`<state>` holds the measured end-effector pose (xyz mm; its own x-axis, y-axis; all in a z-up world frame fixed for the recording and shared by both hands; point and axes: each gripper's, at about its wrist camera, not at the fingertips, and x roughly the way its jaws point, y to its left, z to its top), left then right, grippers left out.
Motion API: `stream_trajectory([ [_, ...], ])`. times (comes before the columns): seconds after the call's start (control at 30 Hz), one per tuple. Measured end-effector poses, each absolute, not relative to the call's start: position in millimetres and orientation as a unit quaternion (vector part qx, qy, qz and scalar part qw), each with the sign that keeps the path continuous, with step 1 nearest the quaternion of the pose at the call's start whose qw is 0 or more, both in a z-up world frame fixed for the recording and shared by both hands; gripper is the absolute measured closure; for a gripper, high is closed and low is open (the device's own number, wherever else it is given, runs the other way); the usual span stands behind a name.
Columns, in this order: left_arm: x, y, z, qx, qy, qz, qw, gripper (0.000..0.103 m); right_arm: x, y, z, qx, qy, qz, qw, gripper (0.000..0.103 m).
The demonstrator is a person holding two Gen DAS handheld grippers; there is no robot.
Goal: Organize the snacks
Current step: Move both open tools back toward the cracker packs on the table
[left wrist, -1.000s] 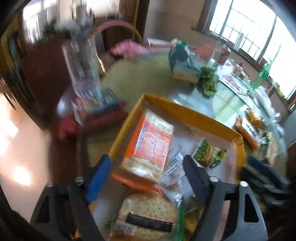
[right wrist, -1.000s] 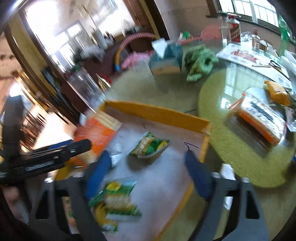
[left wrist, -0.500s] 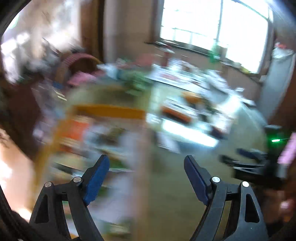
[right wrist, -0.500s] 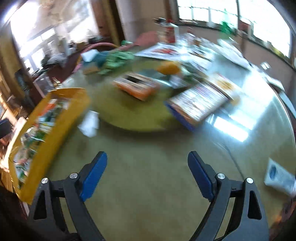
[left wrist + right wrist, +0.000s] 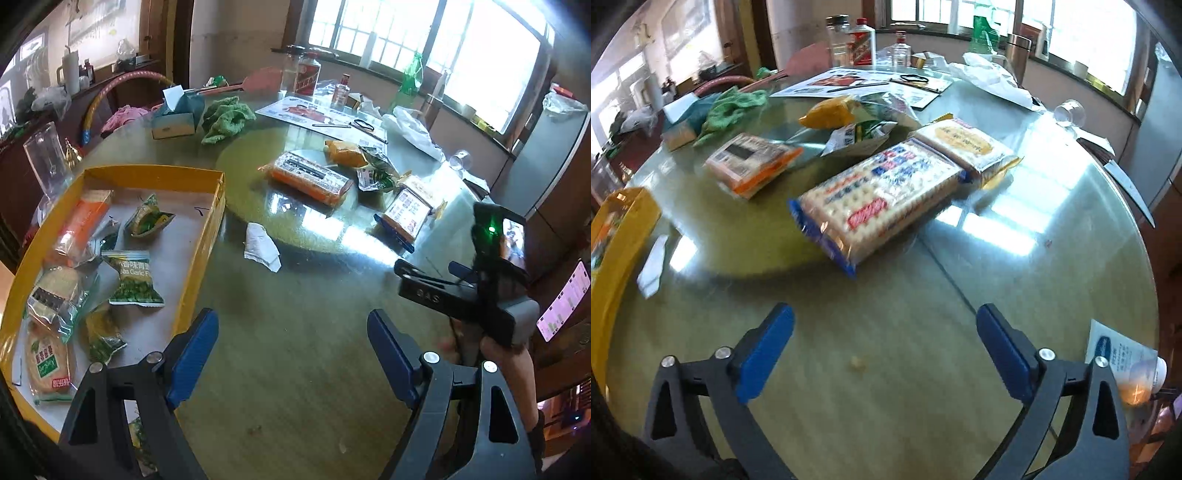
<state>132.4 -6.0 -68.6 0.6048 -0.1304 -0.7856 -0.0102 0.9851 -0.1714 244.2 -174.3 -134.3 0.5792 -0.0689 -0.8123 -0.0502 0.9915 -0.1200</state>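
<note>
Yellow tray (image 5: 613,221) cut by left edge in right wrist view, contents blurred. White bottle (image 5: 1126,369) partly behind gripper frame, label unreadable. Left wrist view: tray's (image 5: 207,236) near corner hidden behind fingers (image 5: 192,354).

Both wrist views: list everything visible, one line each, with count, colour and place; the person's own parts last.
yellow tray: one, left on the table, holding about seven snack packets
orange cracker pack: one, mid-table
blue cracker pack: one, ahead of the right gripper
yellow biscuit pack: one, touching the blue pack's far end
orange snack bag: one, behind the packs
green-white packet: one, opened, beside it
green cloth: one, far left
tissue box: one, teal
crumpled paper: one, white, beside the tray
left gripper: blue pads, open, empty
right gripper: blue pads, open, empty
</note>
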Motion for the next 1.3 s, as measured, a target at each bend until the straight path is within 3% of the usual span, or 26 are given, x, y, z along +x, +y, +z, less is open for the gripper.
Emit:
stream_trajectory([
  [1.3, 125, -18, -71, -0.067, 0.442, -0.042, 0.893, 0.02, 243, -175, -135, -0.064, 0.456, -0.006, 0.888, 0.0],
])
